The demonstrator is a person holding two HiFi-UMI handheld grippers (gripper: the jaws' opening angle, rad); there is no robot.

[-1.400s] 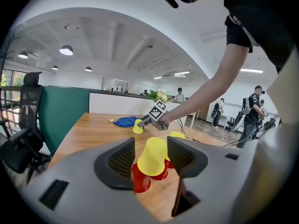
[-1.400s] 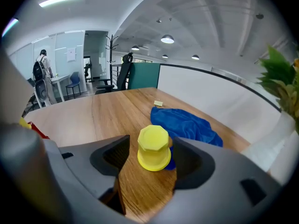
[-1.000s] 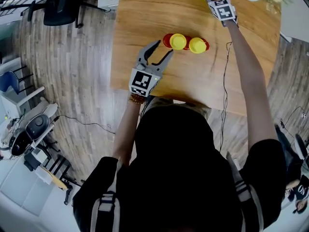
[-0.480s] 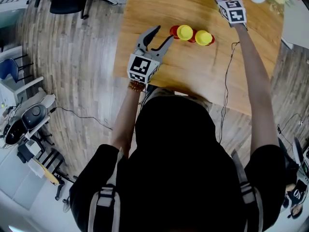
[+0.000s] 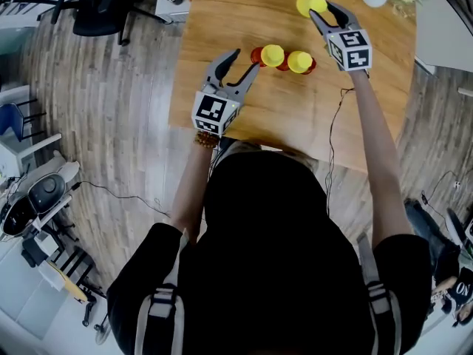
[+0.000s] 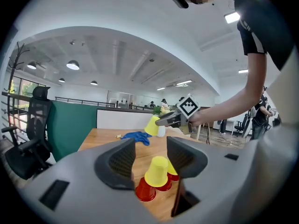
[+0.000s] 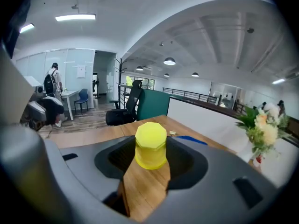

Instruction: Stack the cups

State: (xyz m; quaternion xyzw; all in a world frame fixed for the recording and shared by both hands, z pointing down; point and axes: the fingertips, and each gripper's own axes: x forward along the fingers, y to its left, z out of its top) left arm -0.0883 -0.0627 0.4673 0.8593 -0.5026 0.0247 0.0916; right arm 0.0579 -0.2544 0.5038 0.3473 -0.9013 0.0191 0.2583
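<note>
Yellow cup (image 7: 150, 144), inverted, is clamped in the right hand-held gripper (image 5: 323, 11) and held clear of the worktop (image 5: 236, 21). Grouped cups (image 5: 284, 59), yellow on red, are set mouth-down on the worktop, down-left of it in the head view. The left hand-held gripper (image 5: 246, 59), just beside them, is parted and empty. A mouth-down lowering onto a yellow top is judged next.
</note>
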